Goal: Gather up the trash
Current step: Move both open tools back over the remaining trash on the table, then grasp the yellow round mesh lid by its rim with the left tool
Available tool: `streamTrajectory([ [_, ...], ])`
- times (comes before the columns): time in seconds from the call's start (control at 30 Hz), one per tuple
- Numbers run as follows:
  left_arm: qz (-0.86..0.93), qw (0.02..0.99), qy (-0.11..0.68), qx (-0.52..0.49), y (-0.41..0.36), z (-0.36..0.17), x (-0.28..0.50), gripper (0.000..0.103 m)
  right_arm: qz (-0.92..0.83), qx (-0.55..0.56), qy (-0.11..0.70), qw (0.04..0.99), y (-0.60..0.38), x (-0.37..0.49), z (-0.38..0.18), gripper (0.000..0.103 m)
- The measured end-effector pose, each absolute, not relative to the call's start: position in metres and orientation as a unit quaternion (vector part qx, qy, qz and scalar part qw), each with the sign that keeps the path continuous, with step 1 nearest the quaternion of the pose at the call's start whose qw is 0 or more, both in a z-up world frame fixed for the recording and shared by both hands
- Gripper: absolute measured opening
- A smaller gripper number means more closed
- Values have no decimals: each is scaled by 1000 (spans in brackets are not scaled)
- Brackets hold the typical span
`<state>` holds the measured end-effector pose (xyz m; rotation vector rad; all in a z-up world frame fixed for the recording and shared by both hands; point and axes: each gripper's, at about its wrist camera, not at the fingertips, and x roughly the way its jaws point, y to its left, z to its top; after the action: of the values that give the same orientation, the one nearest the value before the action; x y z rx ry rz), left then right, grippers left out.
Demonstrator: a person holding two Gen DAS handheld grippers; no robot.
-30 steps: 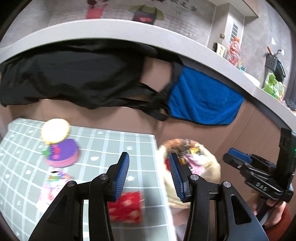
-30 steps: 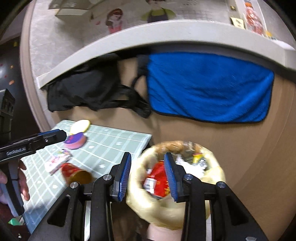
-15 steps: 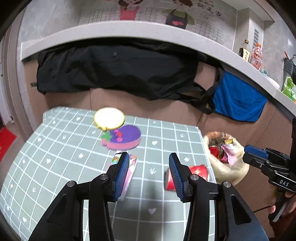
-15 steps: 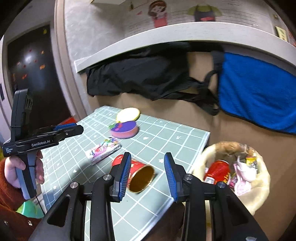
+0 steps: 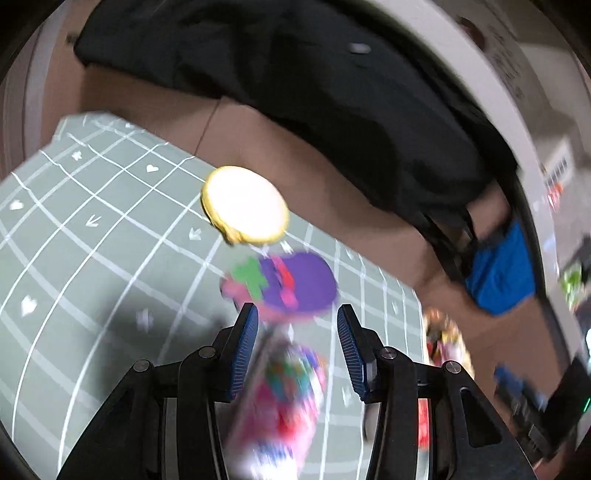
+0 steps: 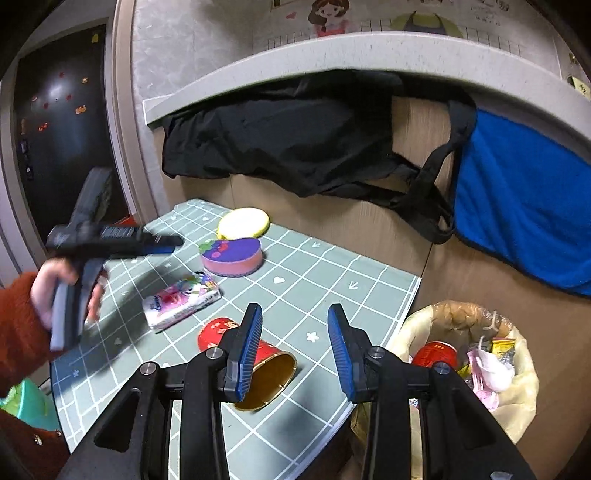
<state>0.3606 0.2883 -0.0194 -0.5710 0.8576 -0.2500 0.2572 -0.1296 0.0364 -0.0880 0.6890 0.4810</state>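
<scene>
On the green checked surface (image 6: 325, 280), a pink tissue pack (image 6: 181, 301) lies at ten o'clock from the tipped red can (image 6: 251, 354). Both the left hand-held gripper (image 5: 295, 354) and the right hand-held gripper (image 6: 295, 347) gape empty. A hasty grab could crush or skid the soft pack.

A home kitchen corner

A grey counter (image 6: 332, 55) is running under cartoon wall stickers (image 6: 328, 16), with a blue towel (image 6: 517, 206) hanging off it and a lined bin (image 6: 517, 406) sitting beside a low table (image 6: 314, 288)
</scene>
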Motion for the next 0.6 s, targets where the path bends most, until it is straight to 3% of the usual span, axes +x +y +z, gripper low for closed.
streamTrajectory([
  [0.2, -71, 824, 429, -363, 329, -55, 431, 46, 223, -54, 340, 912, -128, 274, 23, 35],
  [0.37, -38, 815, 433, -383, 340, -74, 465, 46, 211, -55, 343, 914, -133, 288, 16, 35],
  [0.6, -82, 817, 404, -402, 324, -66, 487, 46, 206, -34, 363, 908, -142, 306, -1, 35],
])
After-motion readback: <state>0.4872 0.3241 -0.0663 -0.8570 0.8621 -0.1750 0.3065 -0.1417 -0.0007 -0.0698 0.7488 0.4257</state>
